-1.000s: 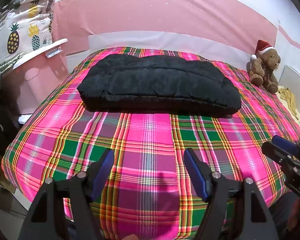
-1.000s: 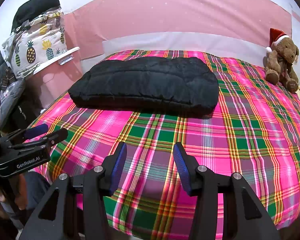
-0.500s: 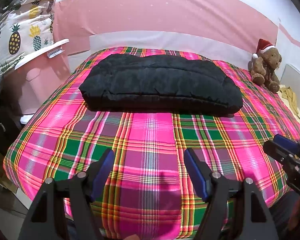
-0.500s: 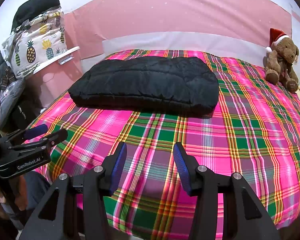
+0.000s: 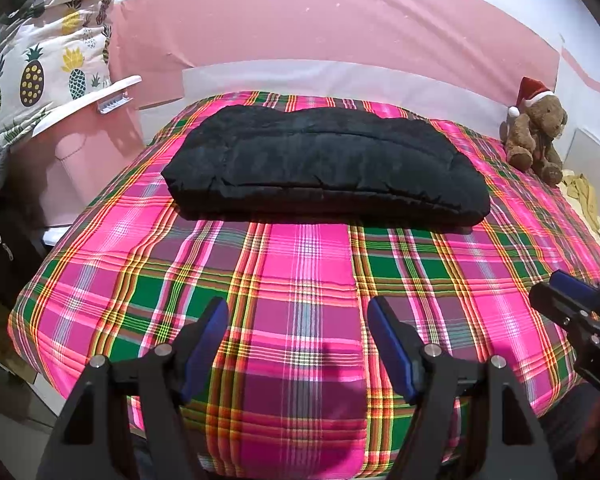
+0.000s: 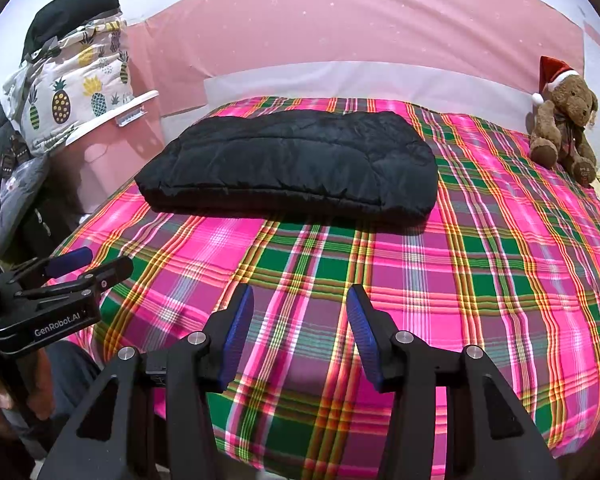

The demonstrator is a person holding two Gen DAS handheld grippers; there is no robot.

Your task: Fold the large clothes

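Note:
A black padded garment (image 5: 324, 168) lies folded into a long thick bundle across the far half of the plaid bed; it also shows in the right wrist view (image 6: 292, 164). My left gripper (image 5: 298, 320) is open and empty, held over the near edge of the bed, well short of the garment. My right gripper (image 6: 300, 312) is open and empty too, at the near edge. Each gripper shows at the side of the other's view: the right one (image 5: 572, 304) and the left one (image 6: 80, 268).
The bed (image 5: 300, 272) has a pink and green plaid cover. A teddy bear in a Santa hat (image 5: 536, 132) sits at the far right corner. A pineapple-print bag (image 5: 40, 80) and a pink cabinet (image 5: 88, 152) stand left of the bed. Pink wall behind.
Almost nothing has changed. The left wrist view has shifted very slightly; both grippers stay open and the garment has not moved.

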